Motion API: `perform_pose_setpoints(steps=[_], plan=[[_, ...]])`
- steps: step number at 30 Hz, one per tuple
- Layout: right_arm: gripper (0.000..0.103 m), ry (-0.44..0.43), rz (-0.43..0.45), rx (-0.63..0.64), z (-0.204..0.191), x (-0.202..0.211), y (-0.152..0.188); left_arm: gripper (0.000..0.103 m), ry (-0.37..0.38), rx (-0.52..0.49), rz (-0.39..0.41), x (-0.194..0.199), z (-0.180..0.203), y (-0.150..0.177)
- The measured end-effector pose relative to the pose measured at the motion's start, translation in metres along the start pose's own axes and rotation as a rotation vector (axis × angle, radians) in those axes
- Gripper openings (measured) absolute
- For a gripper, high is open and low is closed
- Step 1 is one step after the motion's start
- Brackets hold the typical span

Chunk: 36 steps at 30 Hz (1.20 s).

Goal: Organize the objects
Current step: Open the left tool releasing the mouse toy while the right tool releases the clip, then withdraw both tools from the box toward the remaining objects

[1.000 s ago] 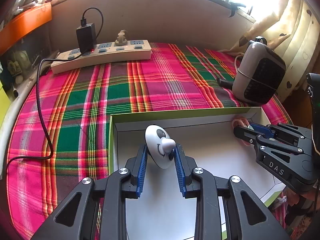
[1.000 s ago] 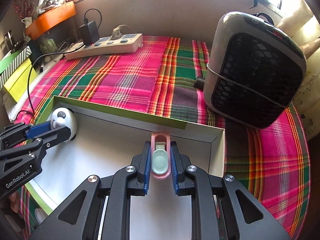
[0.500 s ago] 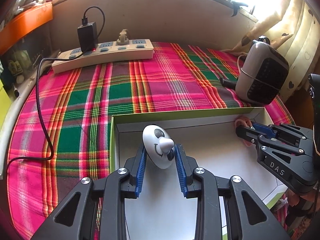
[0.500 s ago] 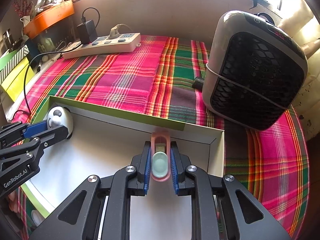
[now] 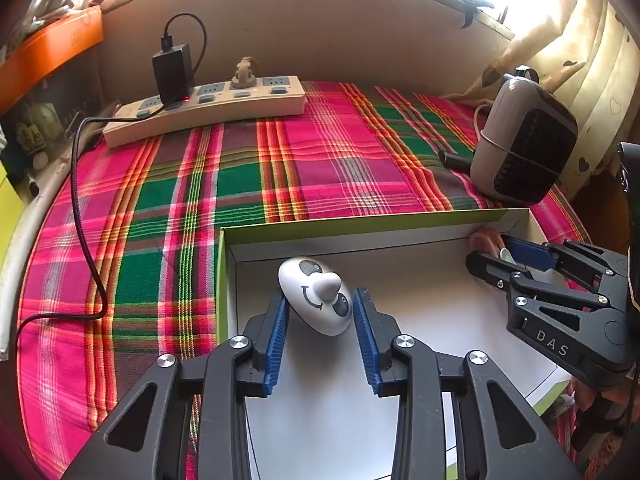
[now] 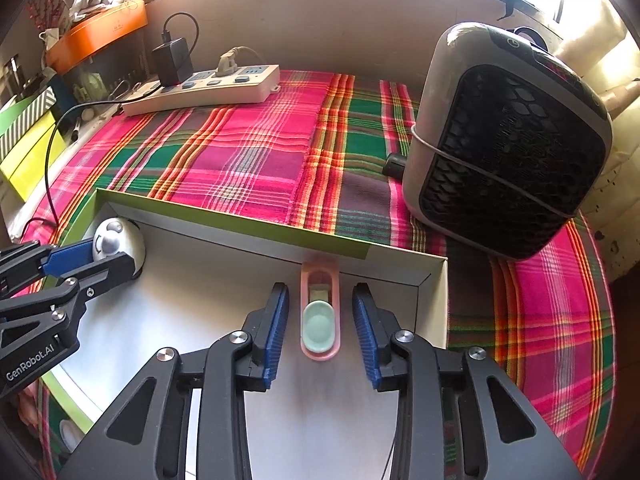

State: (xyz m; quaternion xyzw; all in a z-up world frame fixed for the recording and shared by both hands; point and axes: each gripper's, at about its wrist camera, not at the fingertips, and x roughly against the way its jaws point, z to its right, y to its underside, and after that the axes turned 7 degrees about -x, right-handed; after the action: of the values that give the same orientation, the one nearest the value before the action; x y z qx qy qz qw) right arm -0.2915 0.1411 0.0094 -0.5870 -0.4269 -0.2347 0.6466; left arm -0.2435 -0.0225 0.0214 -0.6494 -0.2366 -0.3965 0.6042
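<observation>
Both claws have let go since a second ago. The left claw (image 5: 320,336) then pinched the white egg-shaped smiley toy (image 5: 316,300); now its blue pads (image 5: 276,340) stand apart and are opening, with the toy between them, the left pad close against its shell and a gap showing at the right one. The right claw (image 6: 320,332) was clamped on the pink clip-like holder (image 6: 320,312); its jaws are now opening too, with clear gaps on both sides of the holder. Neither hand has shifted.

The toy sits in the near-left corner region of the shallow green-edged box (image 5: 360,220), tilted, with a grey conical nose, two grey eye spots and a drawn smile. The holder lies flat on the white box floor against the far wall near the right corner; it is a narrow pink oval frame carrying a pale mint oval piece.

The box rests on a pink-and-green plaid cloth (image 5: 240,168) covering the tabletop. Behind it lie a beige power strip (image 5: 208,108) with a black charger (image 5: 172,68) plugged in, and a grey fan heater (image 6: 508,140) stands at the right.
</observation>
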Motion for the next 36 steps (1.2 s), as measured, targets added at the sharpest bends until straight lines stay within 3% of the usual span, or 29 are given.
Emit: perform_pose_setpoints(steps=[12,36], plan=[[0.047,0.001,0.007,-0.006,0.001,0.004,0.001,0.042,0.0,0.002,0.005,0.004,0.002,0.0],[0.047,-0.013,0.081,-0.01,0.003,0.06,0.023,0.043,-0.013,0.005,0.061,0.057,0.005,0.028]])
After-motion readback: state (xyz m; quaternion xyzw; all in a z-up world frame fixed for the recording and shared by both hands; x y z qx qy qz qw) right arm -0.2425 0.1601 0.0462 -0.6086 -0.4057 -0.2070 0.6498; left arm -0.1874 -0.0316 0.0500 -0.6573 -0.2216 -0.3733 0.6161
